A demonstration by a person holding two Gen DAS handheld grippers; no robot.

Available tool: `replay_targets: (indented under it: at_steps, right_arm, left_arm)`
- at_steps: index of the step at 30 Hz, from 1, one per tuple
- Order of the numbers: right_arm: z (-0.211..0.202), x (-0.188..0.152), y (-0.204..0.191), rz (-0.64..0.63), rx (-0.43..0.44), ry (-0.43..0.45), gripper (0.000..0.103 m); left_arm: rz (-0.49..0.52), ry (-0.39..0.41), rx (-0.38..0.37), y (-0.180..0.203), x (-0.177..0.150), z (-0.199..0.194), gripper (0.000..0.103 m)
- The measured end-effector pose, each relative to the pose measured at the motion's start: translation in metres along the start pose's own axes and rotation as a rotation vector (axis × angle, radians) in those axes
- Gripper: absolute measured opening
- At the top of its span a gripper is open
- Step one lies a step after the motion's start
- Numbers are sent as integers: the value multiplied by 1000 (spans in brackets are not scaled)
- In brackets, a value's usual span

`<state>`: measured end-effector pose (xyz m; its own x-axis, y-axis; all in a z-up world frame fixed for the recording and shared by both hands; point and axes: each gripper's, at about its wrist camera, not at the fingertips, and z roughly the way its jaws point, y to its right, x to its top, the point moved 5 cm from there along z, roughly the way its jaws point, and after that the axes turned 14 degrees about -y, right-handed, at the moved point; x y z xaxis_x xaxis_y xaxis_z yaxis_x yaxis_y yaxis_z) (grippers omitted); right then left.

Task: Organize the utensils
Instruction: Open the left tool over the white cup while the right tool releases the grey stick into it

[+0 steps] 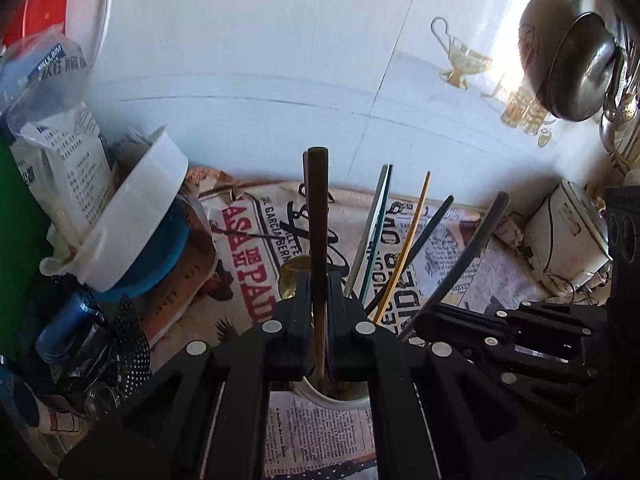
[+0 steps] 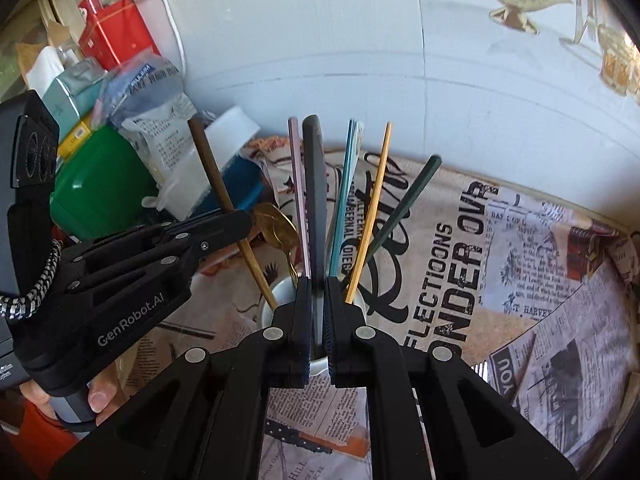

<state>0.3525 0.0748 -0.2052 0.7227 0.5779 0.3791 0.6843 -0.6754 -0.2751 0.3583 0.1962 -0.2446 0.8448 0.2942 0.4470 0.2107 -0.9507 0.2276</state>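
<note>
My left gripper (image 1: 318, 300) is shut on a brown wooden stick (image 1: 316, 208). The stick stands upright, and its lower end reaches into a white cup (image 1: 340, 400). My right gripper (image 2: 318, 304) is shut on a dark grey handle (image 2: 316, 200) over the same white cup (image 2: 280, 292). Several more utensils fan out of the cup: a gold spoon (image 2: 276, 224) and pink (image 2: 298, 184), teal (image 2: 346, 184), yellow (image 2: 376, 200) and dark green (image 2: 412, 196) handles. The two grippers sit side by side: the left gripper (image 2: 246, 220) shows in the right view, the right gripper (image 1: 430, 316) in the left view.
A newspaper-print cloth (image 2: 520, 264) covers the counter, which ends at a white tiled wall (image 1: 260, 80). Crowded on the left are a white tub (image 1: 136, 216), a green container (image 2: 100, 192), bags and a red tin (image 2: 116, 32). Metal ladles (image 1: 580, 68) hang at the upper right, above a white appliance (image 1: 568, 232).
</note>
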Motion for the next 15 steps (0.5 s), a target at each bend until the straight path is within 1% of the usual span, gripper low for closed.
replay_targets:
  at_steps: [2, 5, 10, 13, 15]
  right_arm:
    - [5, 0, -1, -10, 2, -16, 6]
    - [3, -1, -3, -26, -15, -10, 6]
    - [-9, -5, -4, -38, -18, 4, 6]
    - [-22, -10, -1, -37, -38, 25, 14]
    - [-33, -14, 2, -39, -47, 45, 18]
  left_arm:
    - [-2, -15, -4, -1, -1, 3, 5]
    - [2, -26, 2, 0, -2, 2, 5]
    - [30, -5, 41, 7, -4, -12, 5]
    - [38, 14, 60, 13, -7, -25, 5]
    - [37, 24, 69, 17, -8, -33, 12]
